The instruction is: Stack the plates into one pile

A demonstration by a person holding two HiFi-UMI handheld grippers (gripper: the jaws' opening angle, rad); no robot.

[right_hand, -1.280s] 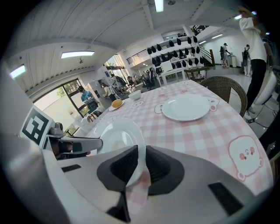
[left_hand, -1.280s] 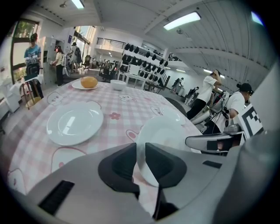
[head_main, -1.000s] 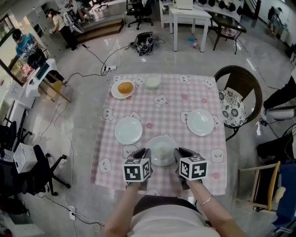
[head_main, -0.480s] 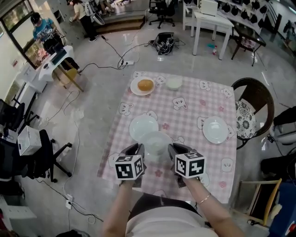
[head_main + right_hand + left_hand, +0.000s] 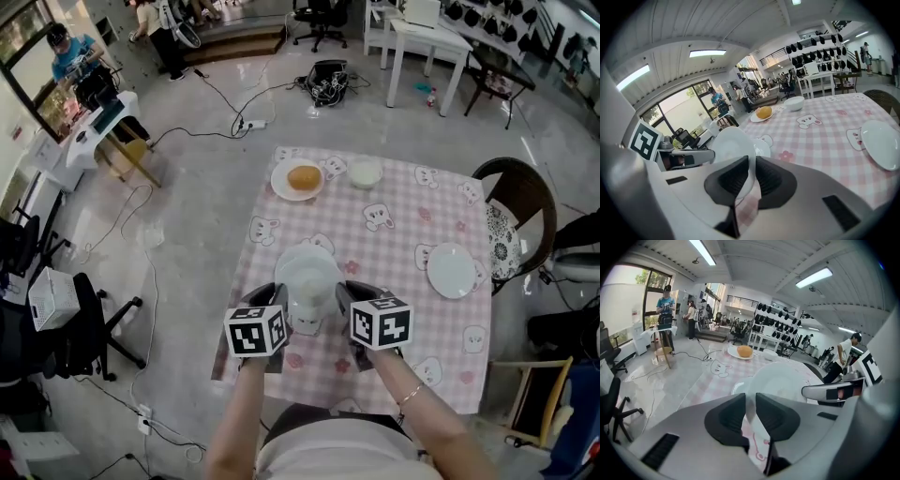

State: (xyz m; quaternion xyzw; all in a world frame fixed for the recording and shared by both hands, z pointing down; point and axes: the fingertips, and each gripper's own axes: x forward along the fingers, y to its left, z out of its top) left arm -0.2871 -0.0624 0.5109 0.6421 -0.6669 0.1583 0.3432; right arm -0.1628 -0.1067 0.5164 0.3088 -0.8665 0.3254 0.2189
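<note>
I carry a white plate (image 5: 307,279) between both grippers. My left gripper (image 5: 279,307) is shut on its left rim and my right gripper (image 5: 348,302) is shut on its right rim. The left gripper view shows the left gripper (image 5: 750,404) with the plate (image 5: 783,380) rim pinched between its dark pads. The right gripper (image 5: 751,171) clamps the plate (image 5: 731,143) the same way in its own view. The held plate hangs just above a second white plate (image 5: 298,250) that lies on the pink checked table (image 5: 394,234). A third white plate (image 5: 452,270) lies at the table's right side.
At the table's far edge stand a plate with a bun (image 5: 297,178) and a small white bowl (image 5: 365,172). A wicker chair (image 5: 516,202) stands at the right side. An office chair (image 5: 89,328) and cables lie on the floor to the left.
Both grippers have carried the plate from the table's front centre leftwards, until it hangs over the left plate. Their grip on its rims looks unchanged.
</note>
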